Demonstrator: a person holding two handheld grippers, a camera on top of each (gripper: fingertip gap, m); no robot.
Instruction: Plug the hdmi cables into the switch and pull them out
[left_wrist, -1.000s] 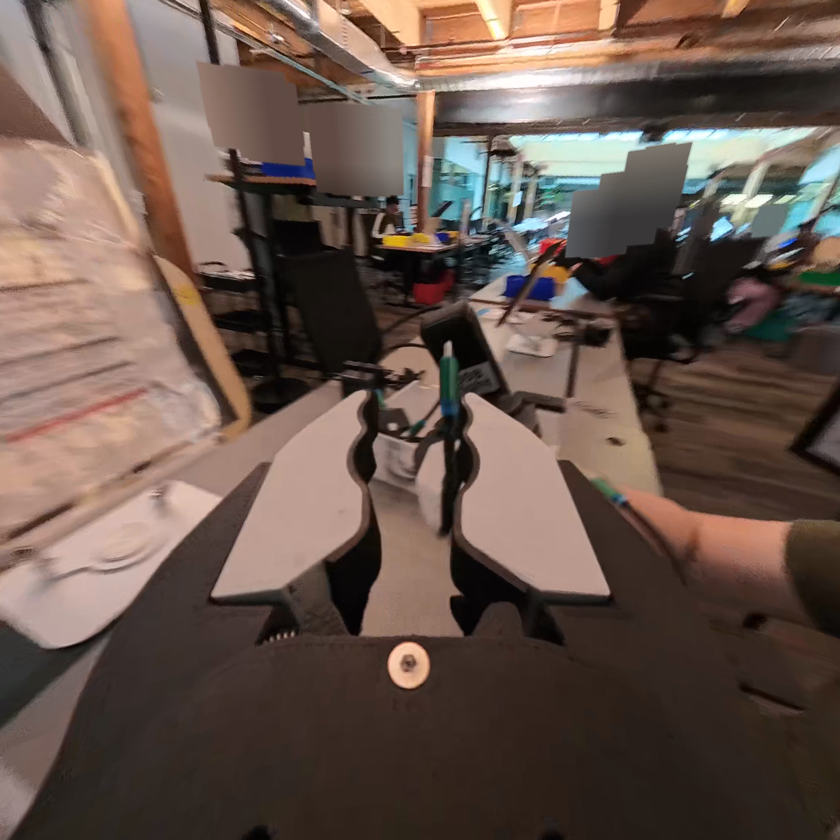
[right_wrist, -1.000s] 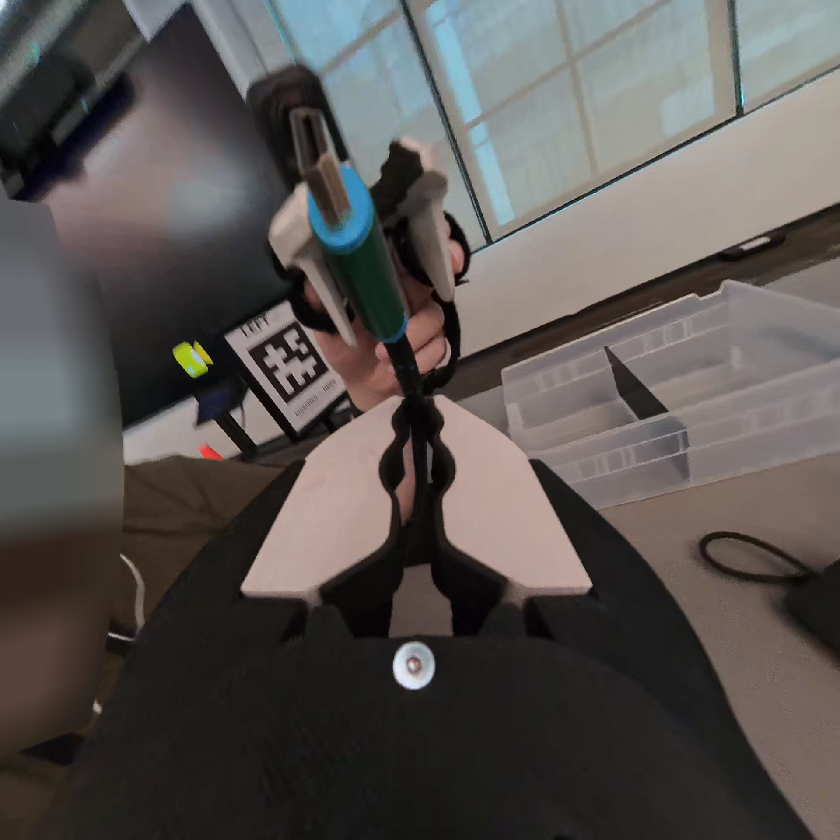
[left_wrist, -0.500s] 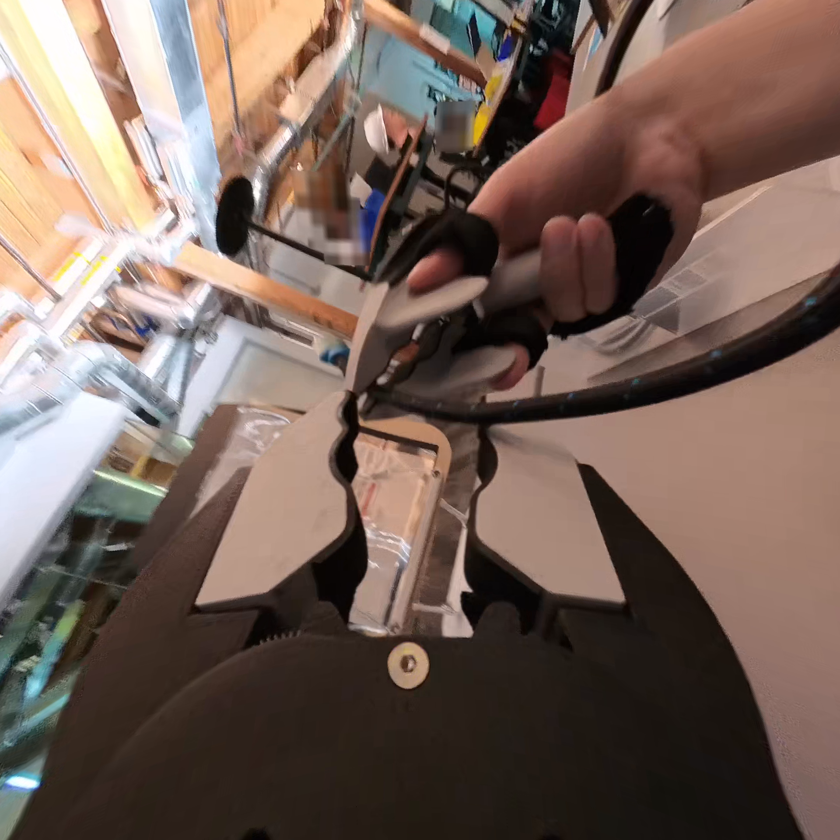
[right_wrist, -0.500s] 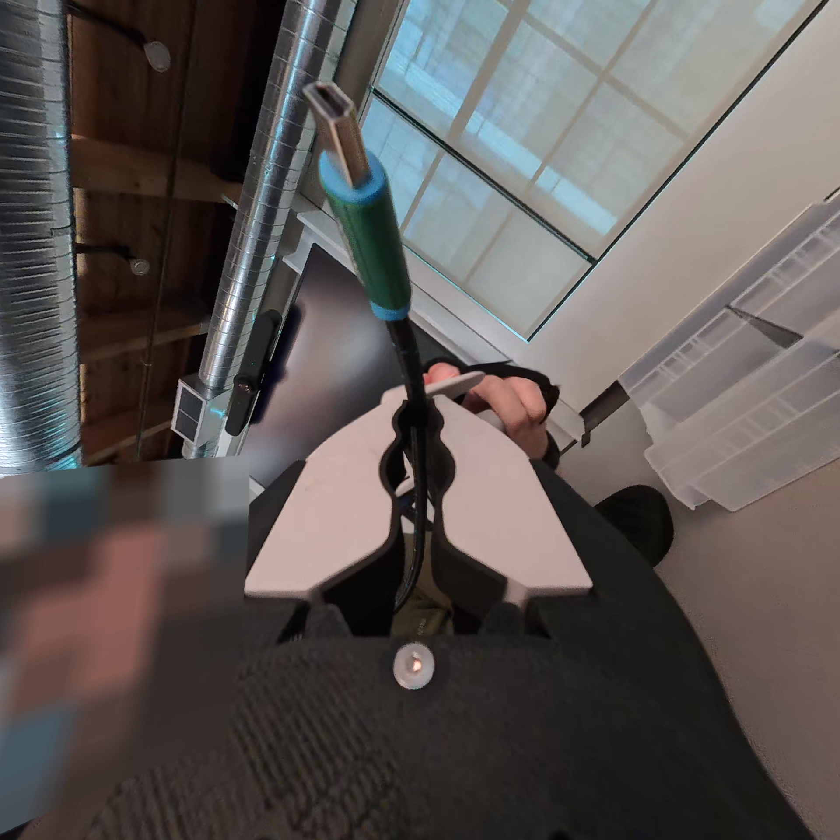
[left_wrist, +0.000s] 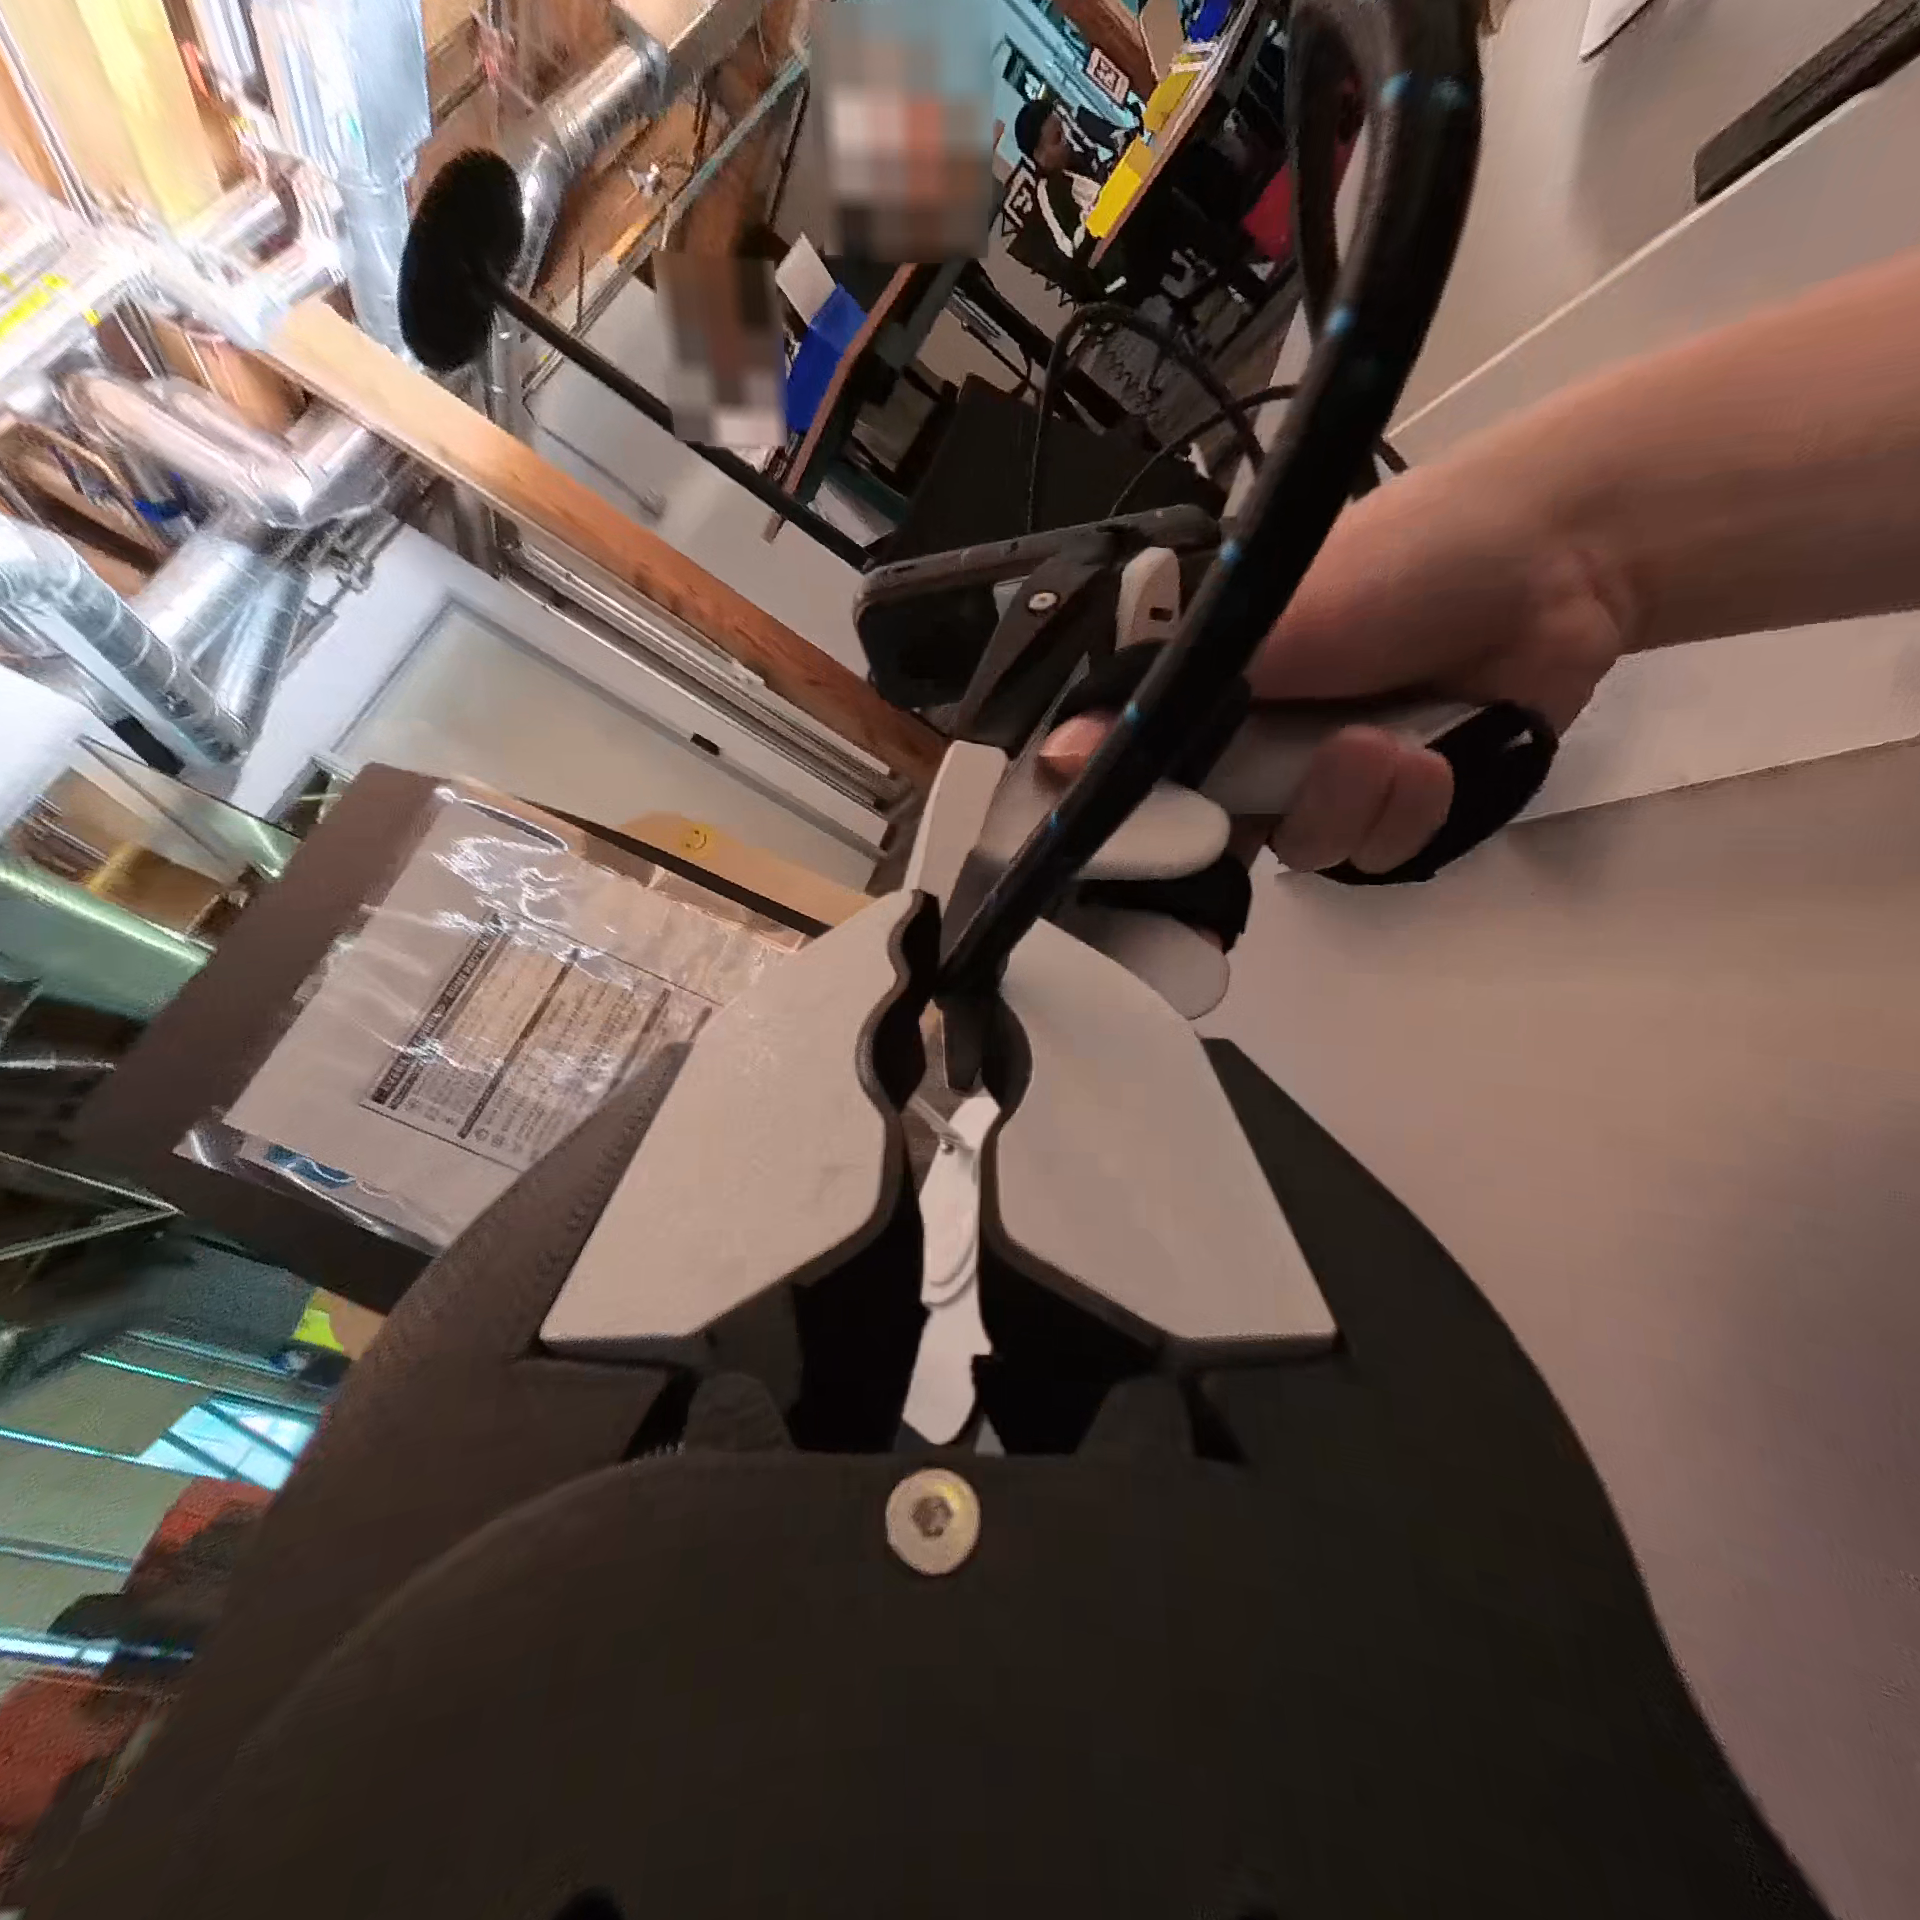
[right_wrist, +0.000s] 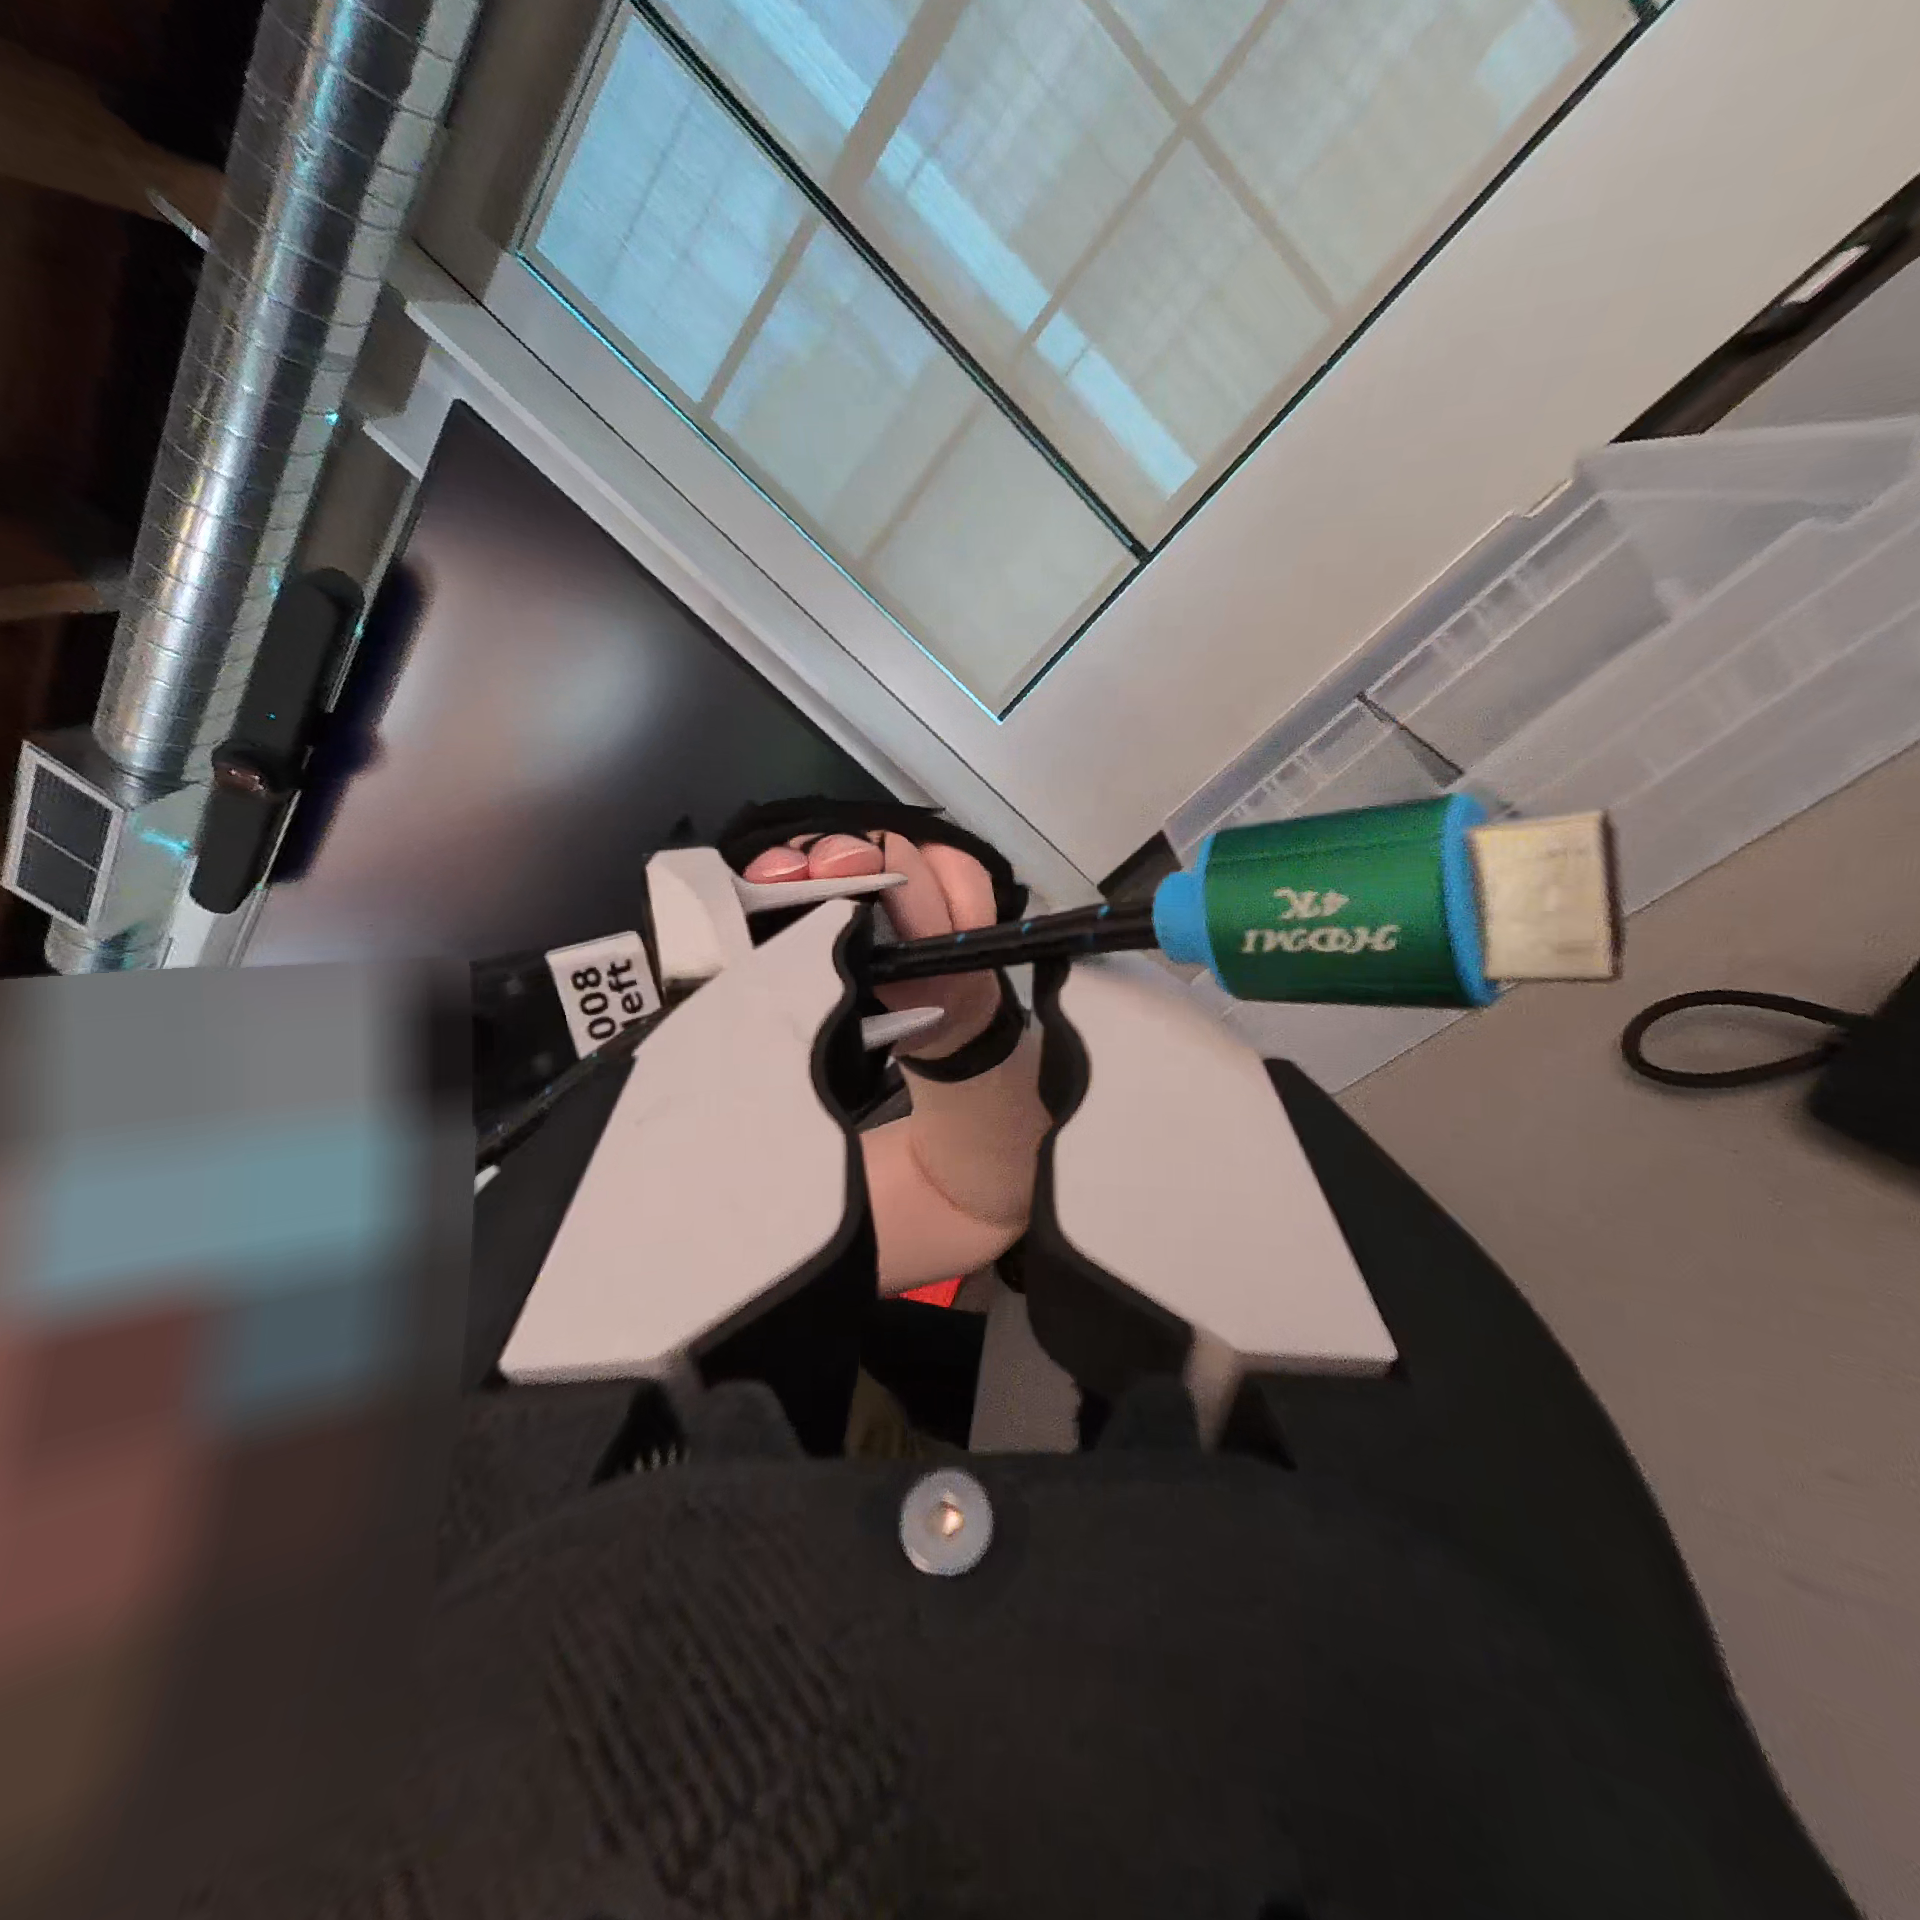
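Between the pale fingers of the left hand-held gripper (left_wrist: 940, 971), a black braided HDMI cable with blue flecks (left_wrist: 1247, 582) is pinched at the tips, the jaws drawn close around it. From that pinch the cable rises and arcs up over the frame in the left wrist view. Just beyond it sits the right hand-held gripper (left_wrist: 1060, 831), gripped by a bare hand (left_wrist: 1455, 665) with a black strap around it; the cable crosses in front of its pale fingers.

Seen from the right wrist view, the right hand-held gripper (right_wrist: 940, 997) stands open at a middling width, with nothing between its fingers. Past its tips the left hand-held gripper (right_wrist: 899, 945) clamps the cable (right_wrist: 1018, 940), which runs out to the right and ends in a green metal plug with blue collars (right_wrist: 1340, 904) and a bare silver connector tip (right_wrist: 1548, 899), held in the air above the grey table (right_wrist: 1558, 1195) and touching nothing else. A hand (right_wrist: 935, 1091) holds that gripper from behind.

On the table behind the plug stands a clear plastic compartment bin (right_wrist: 1621, 623); whether anything lies in its sections cannot be told. At the right edge a thin black cord loop (right_wrist: 1704, 1039) lies on the table, leading to a dark object (right_wrist: 1870, 1070) cut off by the frame. Whether this is the switch cannot be told.
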